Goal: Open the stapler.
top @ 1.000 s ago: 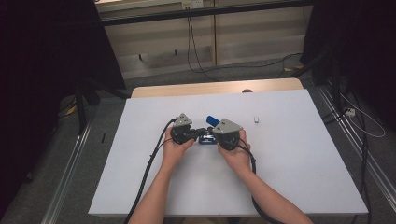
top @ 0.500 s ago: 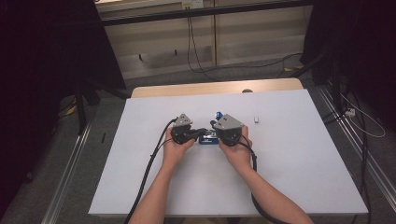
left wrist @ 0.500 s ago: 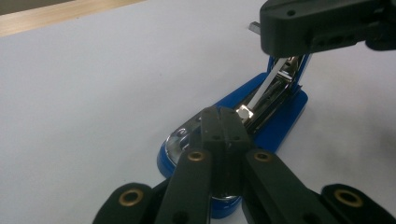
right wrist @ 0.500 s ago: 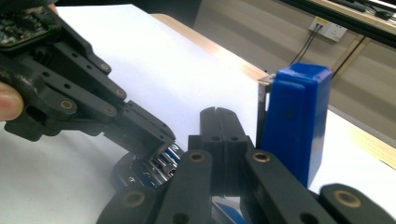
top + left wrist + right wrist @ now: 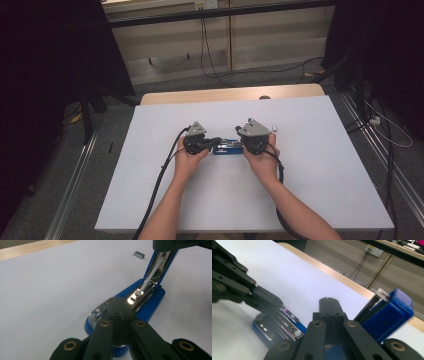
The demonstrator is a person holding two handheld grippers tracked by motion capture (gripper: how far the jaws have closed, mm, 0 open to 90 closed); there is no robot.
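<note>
Near the middle of the white table (image 5: 150,200), a little toward the far edge: a blue stapler (image 5: 147,305), base flat on the surface, blue top arm swung up and open, bright metal staple channel exposed along the base. At the stapler's left end, the left gripper (image 5: 216,141), jaws clenched tight on each other with nothing between them, closed tip pressed down on the metal front of the base, as seen in the left gripper view (image 5: 119,306). At the stapler's right end, the right gripper (image 5: 242,144), jaws likewise clenched together and grasping nothing in the right gripper view (image 5: 329,302), tip sitting just beside the raised blue arm (image 5: 390,315); contact with that arm cannot be told. Hands close together over the table, forearms in from the near edge, cables trailing off toward that edge. Beyond the stapler, toward the far right corner, well apart: a small grey block (image 5: 139,255) lying on the table.
</note>
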